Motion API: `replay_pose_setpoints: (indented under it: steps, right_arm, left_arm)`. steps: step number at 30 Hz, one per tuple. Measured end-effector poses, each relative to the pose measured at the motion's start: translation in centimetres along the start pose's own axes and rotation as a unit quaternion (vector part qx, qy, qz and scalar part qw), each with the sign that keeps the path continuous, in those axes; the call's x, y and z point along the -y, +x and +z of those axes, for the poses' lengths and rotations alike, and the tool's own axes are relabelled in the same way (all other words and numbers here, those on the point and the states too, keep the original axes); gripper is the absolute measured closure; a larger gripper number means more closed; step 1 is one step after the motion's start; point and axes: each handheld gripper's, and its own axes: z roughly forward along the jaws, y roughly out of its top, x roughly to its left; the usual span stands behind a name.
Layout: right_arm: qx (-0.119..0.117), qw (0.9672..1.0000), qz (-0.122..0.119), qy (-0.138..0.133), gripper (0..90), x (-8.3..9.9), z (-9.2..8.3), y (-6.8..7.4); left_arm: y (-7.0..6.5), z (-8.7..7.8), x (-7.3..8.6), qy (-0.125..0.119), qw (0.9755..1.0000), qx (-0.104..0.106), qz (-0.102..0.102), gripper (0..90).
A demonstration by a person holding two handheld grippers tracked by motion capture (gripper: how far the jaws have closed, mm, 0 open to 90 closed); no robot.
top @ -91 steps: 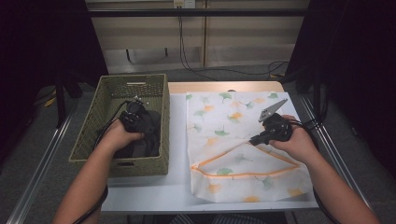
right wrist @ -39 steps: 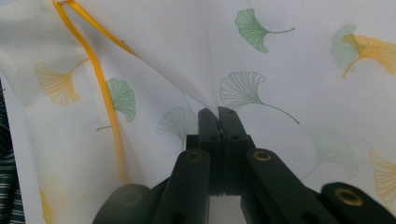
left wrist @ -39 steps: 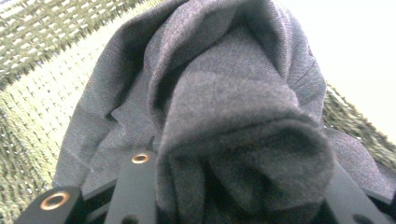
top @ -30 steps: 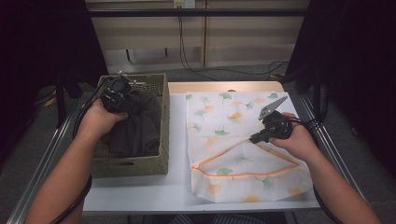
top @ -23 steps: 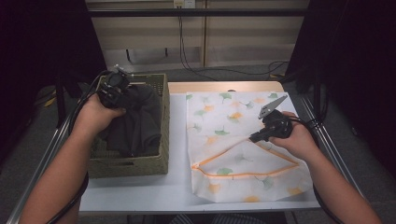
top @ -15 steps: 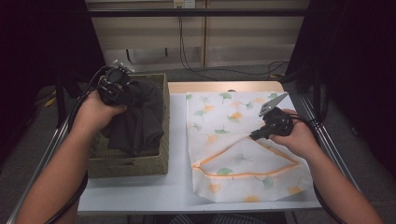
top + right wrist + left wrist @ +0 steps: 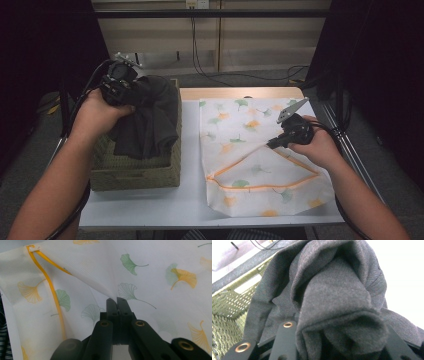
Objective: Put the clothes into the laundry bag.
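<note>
A dark grey garment (image 7: 147, 120) hangs out of the woven basket (image 7: 135, 170) at the left, bunched at its top in my left gripper (image 7: 131, 92), which is shut on it above the basket's far rim. In the left gripper view the folded grey cloth (image 7: 337, 315) fills the space between the jaws. A white laundry bag with ginkgo leaves and an orange zip (image 7: 260, 160) lies on the table to the right. My right gripper (image 7: 272, 145) is shut on the bag's upper layer (image 7: 105, 291) and holds its mouth lifted open.
The white table (image 7: 190, 200) shows between basket and bag. A wooden strip (image 7: 240, 93) runs along its far edge. Cables trail on the floor behind, and dark curtains stand at both sides.
My left hand has lifted the grey garment up out of the basket and slightly to the left. The right hand and the bag's mouth have stayed where they were.
</note>
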Motion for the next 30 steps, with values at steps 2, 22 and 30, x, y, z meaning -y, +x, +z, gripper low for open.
replay_pose_setpoints:
  steps: [2, 22, 30]
  right_arm:
    - [0.002, 1.0000, -0.007, -0.003, 90.0, 0.0, 0.0, -0.1]
    - [0.012, 0.9999, -0.004, -0.011, 90.0, -0.2, -0.1, -0.6]
    - [0.015, 0.9998, -0.007, -0.013, 90.0, -0.6, -0.1, -0.7]
  left_arm:
    - [-0.3, -0.2, -0.2, -0.004, 1.0000, 0.003, 0.001, 59.4]
    - [-3.7, 1.2, -2.5, -0.005, 0.9986, 0.037, 0.037, 59.2]
    - [-5.2, 1.6, -3.2, -0.004, 0.9966, 0.059, 0.058, 59.2]
